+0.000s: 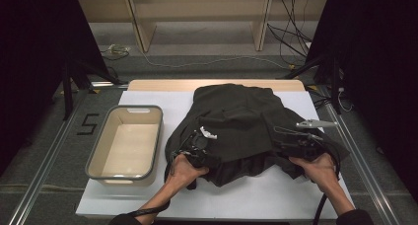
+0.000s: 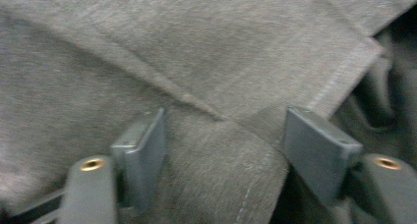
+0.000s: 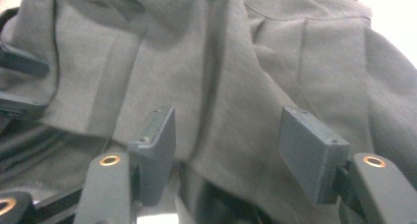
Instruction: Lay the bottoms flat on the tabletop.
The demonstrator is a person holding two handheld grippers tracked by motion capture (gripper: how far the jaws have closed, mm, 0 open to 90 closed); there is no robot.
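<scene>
Both grippers, left gripper (image 1: 201, 145) and right gripper (image 1: 295, 142), part open over the dark garment (image 1: 236, 121), pads gripping nothing. Near counter edge: take a single hem layer each, then close evenly.

The left gripper (image 2: 223, 150) has its two dark jaws apart, one rising at seven o'clock, the other at four o'clock. Grey cloth (image 2: 196, 62) lies between and beyond them. A stitched hem (image 2: 339, 74) runs toward two o'clock, and a crease crosses from ten o'clock to centre.
</scene>
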